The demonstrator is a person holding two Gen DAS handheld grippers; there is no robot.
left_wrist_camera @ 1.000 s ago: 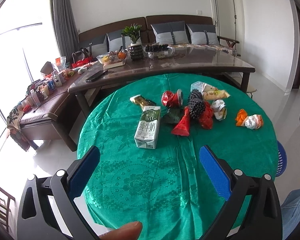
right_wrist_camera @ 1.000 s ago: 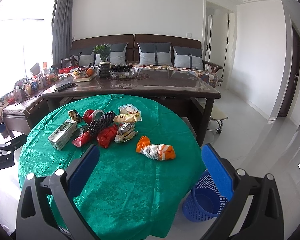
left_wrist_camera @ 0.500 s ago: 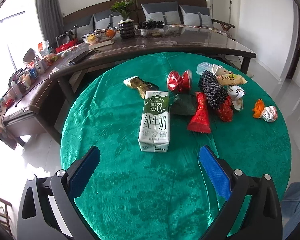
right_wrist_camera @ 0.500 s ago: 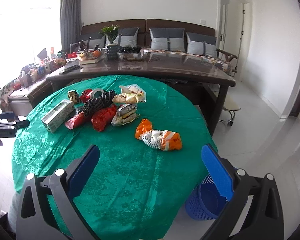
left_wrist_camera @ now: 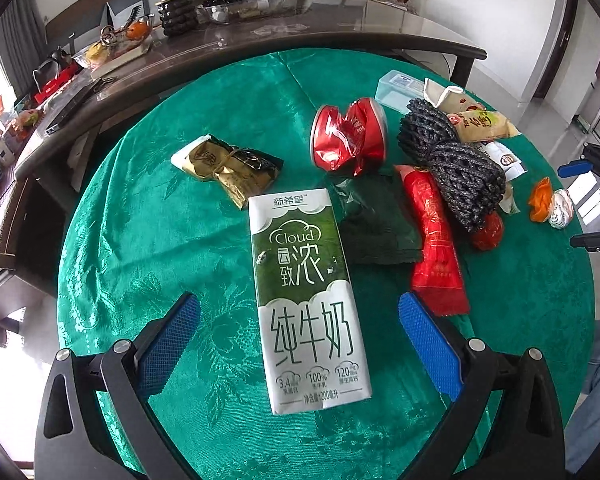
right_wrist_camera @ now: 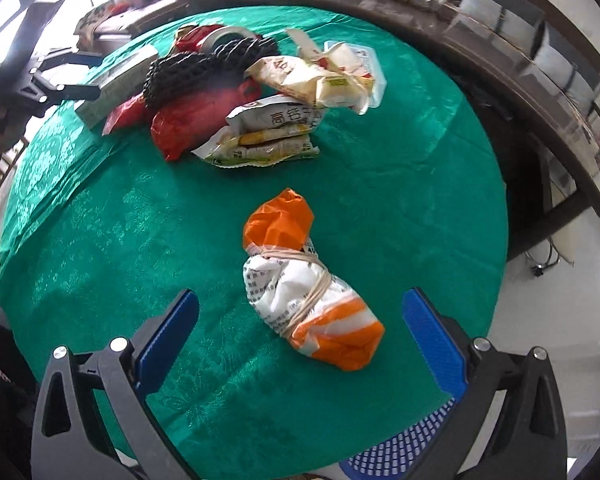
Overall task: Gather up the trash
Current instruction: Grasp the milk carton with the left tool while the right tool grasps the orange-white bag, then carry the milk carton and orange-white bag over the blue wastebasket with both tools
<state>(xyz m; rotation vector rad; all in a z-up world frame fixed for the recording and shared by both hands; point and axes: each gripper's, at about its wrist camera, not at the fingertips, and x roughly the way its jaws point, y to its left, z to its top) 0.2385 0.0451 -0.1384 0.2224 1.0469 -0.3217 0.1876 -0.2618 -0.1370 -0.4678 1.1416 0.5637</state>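
Note:
A green and white milk carton [left_wrist_camera: 306,300] lies flat on the round green tablecloth [left_wrist_camera: 172,236]. My left gripper [left_wrist_camera: 296,340] is open just above it, its blue pads on either side of the carton's near end. An orange and white bag bound with rubber bands [right_wrist_camera: 306,280] lies in front of my right gripper [right_wrist_camera: 300,328], which is open and straddles the bag's near end. Behind the carton are a crushed red can [left_wrist_camera: 348,136], a red wrapper [left_wrist_camera: 436,240], a black net roll [left_wrist_camera: 452,164] and a gold wrapper [left_wrist_camera: 228,164]. Snack bags [right_wrist_camera: 276,128] lie heaped farther off.
A blue mesh bin [right_wrist_camera: 400,444] stands on the floor by the table's near right edge. A long dark table [left_wrist_camera: 260,44] with a plant and bowls runs behind the round table. The right gripper [left_wrist_camera: 592,208] shows at the left view's right edge.
Both grippers have come down and forward toward the table. The carton now lies between the left pads, and the orange bag between the right pads. Both stay open.

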